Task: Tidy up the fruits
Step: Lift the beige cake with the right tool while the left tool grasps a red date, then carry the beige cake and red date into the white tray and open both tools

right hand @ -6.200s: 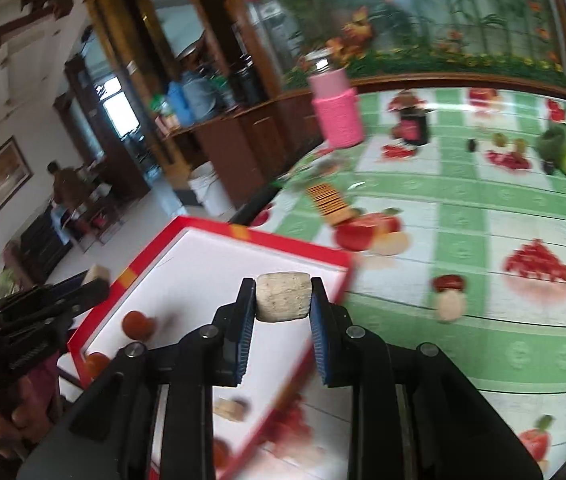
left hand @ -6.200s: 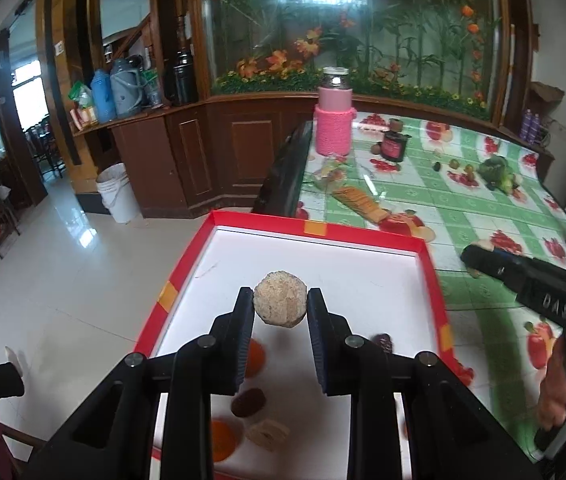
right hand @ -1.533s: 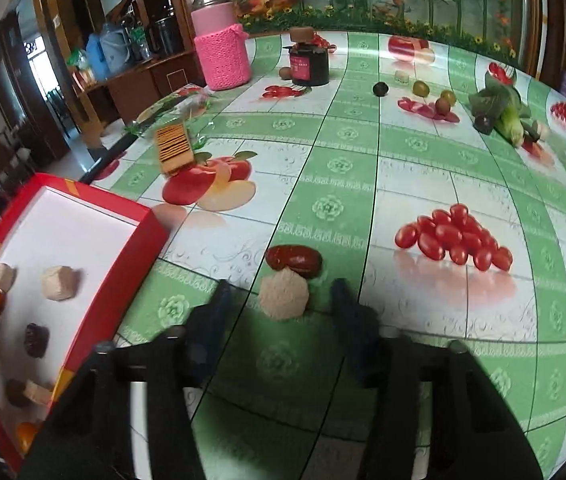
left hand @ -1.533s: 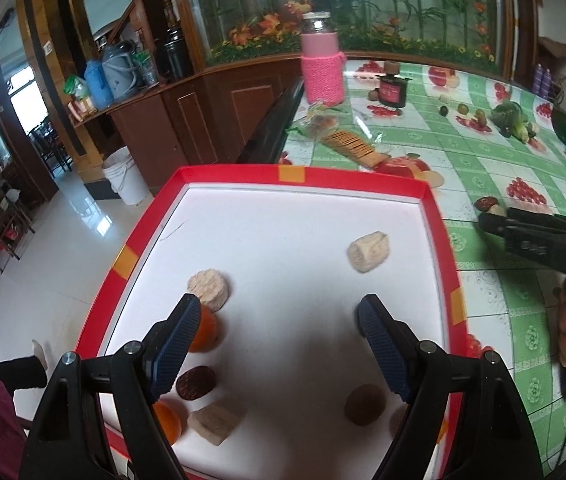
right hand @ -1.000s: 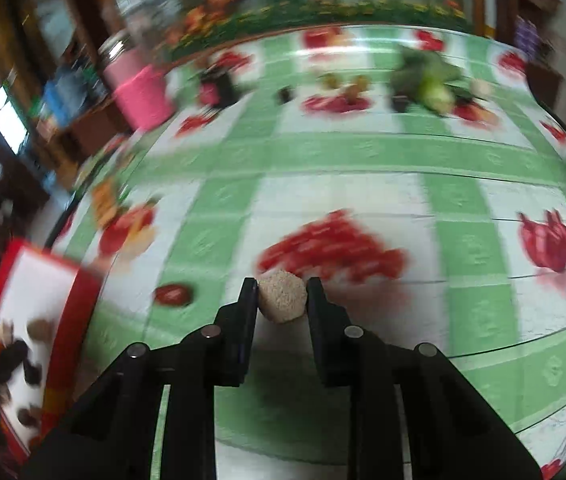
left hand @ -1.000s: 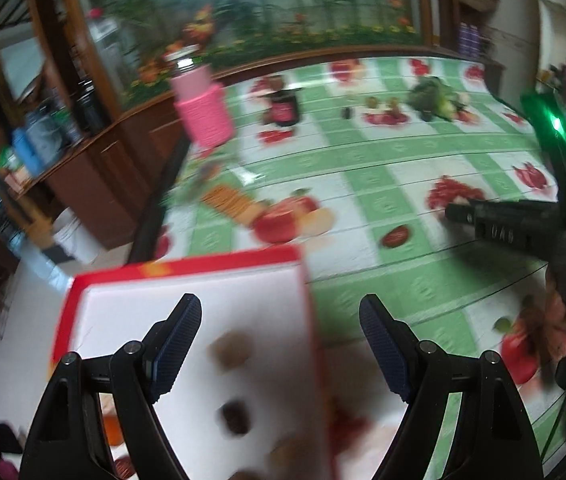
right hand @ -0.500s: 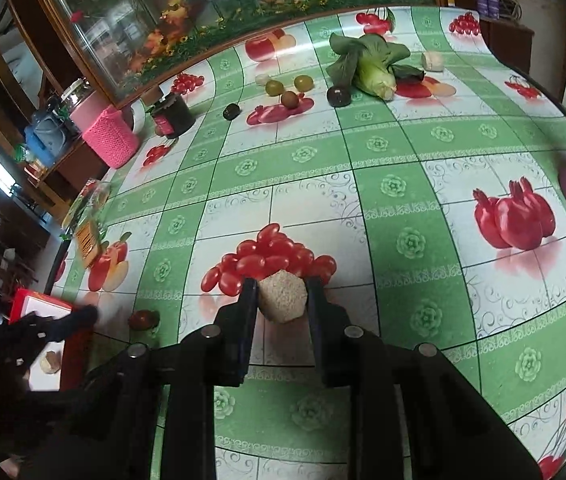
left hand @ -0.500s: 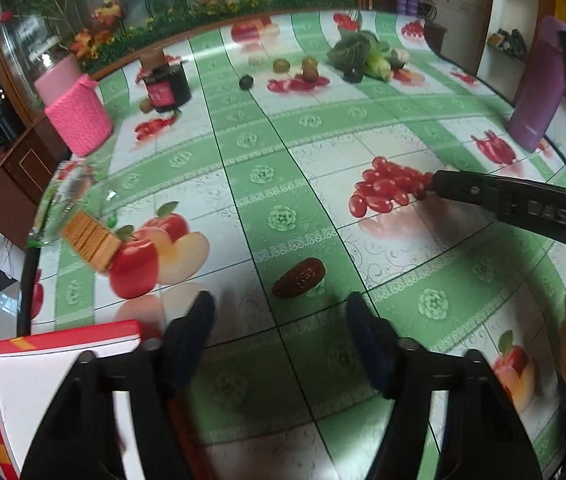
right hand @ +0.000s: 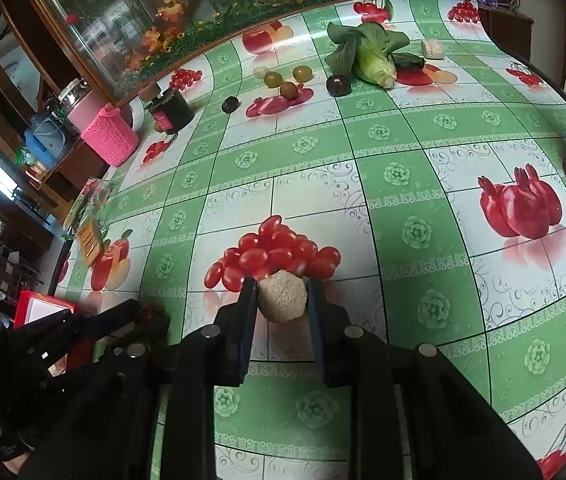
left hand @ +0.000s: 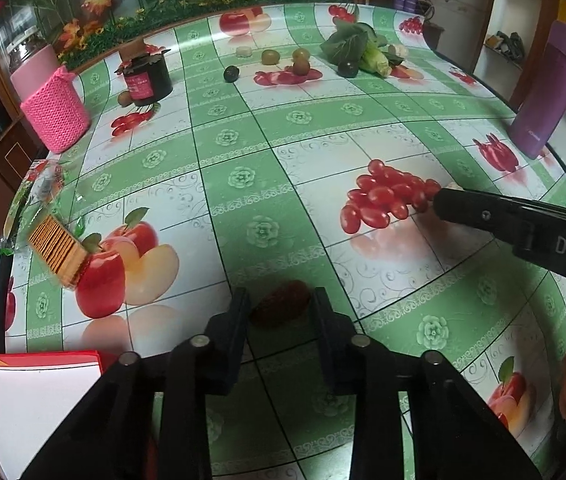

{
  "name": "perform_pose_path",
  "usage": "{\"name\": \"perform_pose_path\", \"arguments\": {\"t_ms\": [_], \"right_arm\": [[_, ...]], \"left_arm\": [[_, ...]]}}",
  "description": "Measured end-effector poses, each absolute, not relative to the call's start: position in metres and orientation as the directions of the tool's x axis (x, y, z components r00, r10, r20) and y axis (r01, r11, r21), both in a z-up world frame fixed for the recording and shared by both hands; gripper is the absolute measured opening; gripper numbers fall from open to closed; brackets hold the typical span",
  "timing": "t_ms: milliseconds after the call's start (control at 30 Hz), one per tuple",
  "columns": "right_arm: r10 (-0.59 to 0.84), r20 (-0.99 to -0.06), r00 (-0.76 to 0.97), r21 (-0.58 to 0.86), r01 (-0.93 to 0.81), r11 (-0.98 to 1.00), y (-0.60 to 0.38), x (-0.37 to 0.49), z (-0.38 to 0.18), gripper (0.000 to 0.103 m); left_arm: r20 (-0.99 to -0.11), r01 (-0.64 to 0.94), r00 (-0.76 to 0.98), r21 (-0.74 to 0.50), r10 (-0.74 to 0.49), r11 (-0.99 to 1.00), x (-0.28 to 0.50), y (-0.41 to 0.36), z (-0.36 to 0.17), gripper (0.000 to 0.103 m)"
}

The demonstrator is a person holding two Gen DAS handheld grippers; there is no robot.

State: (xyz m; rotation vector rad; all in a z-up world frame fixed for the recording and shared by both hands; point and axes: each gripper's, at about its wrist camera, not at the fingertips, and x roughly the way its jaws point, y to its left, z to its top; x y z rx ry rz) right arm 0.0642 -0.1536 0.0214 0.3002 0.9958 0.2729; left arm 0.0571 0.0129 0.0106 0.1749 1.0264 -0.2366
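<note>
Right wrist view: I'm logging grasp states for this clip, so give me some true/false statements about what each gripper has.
1. The right gripper is shut on a tan rough-surfaced ball. True.
2. The left gripper is clamped on an orange. False: a dark red oval fruit lies between its jaws, apparently unclamped.
3. The red-rimmed white tray sits by the left gripper. True.
4. The purple bottle lies flat. False: it stands upright.

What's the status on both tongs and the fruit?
Right tongs shut on beige lump. Left tongs open around the date on the table. Nothing blocking.
</note>
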Motion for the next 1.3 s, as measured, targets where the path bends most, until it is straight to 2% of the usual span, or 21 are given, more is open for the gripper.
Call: {"name": "perform_pose_path", "arguments": {"t_ms": [433,700,900,1300], "right_arm": [[0.398,-0.745,0.536,0.402,-0.115,0.908,-0.151,0.059,0.028,0.027],[0.501,-0.632,0.592,0.464,-0.229,0.856,-0.141,0.043,0.048,0.027],[0.542,-0.572,0.615,0.434,-0.333,0.837,-0.122,0.026,0.060,0.027],[0.526,-0.594,0.608,0.343,-0.400,0.850,-0.085,0.004,0.052,0.027]], "left_arm": [[-0.811,0.165,0.573,-0.029,-0.120,0.986,0.029,0.019,0.028,0.030],[-0.734,0.109,0.666,-0.079,-0.132,0.991,-0.019,0.033,0.063,0.030],[-0.676,0.031,0.737,0.007,-0.018,0.999,-0.054,0.047,0.081,0.030],[-0.604,-0.197,0.769,0.087,0.209,0.976,-0.112,0.116,0.094,0.030]]}}
